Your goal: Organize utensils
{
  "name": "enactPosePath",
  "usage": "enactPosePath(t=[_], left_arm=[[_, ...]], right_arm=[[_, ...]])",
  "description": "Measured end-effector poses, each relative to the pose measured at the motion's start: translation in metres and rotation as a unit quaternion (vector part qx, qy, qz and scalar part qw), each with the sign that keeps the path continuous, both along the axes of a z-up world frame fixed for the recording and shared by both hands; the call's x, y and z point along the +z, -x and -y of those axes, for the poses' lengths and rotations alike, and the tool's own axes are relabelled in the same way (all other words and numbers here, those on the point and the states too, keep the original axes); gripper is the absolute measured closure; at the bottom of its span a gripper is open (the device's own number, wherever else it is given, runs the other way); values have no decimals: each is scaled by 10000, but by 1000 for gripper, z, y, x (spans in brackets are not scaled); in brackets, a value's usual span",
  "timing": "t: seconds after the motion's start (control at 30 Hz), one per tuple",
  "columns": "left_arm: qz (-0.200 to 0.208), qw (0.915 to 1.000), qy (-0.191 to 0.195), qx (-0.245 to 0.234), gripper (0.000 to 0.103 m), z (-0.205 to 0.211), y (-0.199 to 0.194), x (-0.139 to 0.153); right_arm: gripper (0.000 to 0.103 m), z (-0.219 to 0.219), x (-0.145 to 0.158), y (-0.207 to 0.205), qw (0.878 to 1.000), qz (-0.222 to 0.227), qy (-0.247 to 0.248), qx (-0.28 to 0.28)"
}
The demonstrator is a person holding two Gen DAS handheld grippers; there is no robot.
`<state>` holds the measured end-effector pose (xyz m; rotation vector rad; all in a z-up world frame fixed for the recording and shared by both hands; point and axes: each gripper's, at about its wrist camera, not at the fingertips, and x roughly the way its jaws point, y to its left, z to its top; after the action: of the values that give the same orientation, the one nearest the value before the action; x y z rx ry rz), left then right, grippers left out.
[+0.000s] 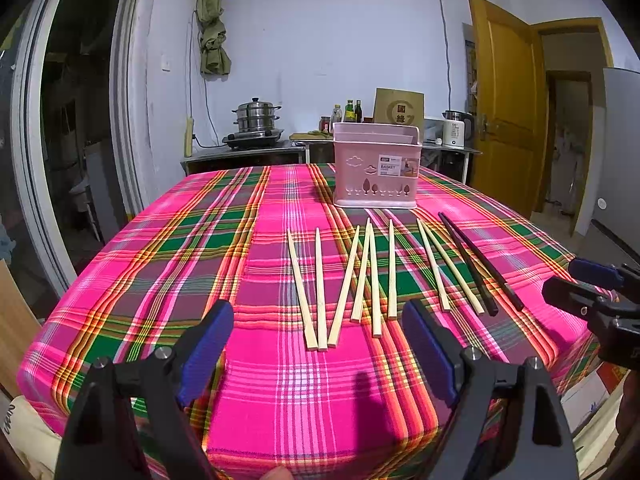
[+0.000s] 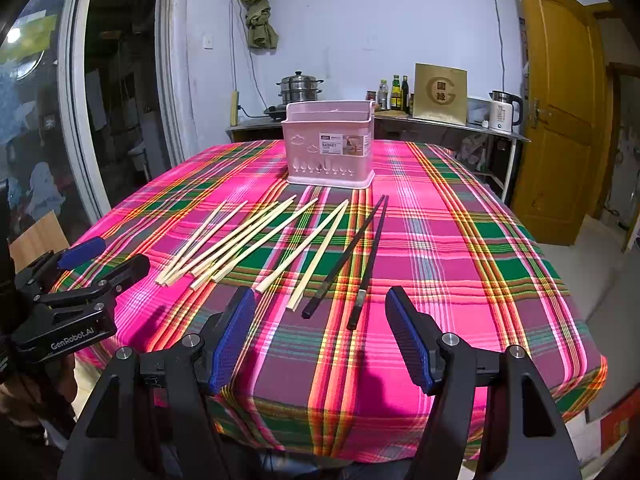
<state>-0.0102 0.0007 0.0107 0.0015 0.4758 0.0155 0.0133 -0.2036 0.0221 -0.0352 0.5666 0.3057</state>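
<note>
Ten chopsticks (image 1: 362,276) lie on the bench (image 1: 160,264) before a pink basket (image 1: 376,164), both grippers' fingers (image 1: 208,344) spread wide, grasping nothing.

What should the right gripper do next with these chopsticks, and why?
Probably lower the open right gripper onto the black chopsticks: they lie straight ahead of it on the tablecloth, nothing is held, and the pink basket behind them looks empty.

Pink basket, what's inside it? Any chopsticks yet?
None poke above the pink basket; only a divider shows at its rim. Its walls hide the bottom. The pale chopsticks and black chopsticks lie on the tablecloth.
</note>
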Motion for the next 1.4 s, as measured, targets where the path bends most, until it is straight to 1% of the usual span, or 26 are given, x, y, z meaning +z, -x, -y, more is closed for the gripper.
enactPosePath(t=[0.7,0.93,1.27,1.4], left_arm=[[-25,10000,-45,31,15,-1,2,3],[-63,9998,-162,52,15,2,-1,0],[-73,9999,-110,69,15,0,-3,-1],[-57,9999,-19,118,15,-4,-5,-1]], right_arm=[[35,1,0,0,10000,-12,-6,-2],[35,1,0,0,10000,-8,-3,-2],[35,2,1,0,10000,-12,-9,-1],[35,2,0,0,10000,-12,-10,1]])
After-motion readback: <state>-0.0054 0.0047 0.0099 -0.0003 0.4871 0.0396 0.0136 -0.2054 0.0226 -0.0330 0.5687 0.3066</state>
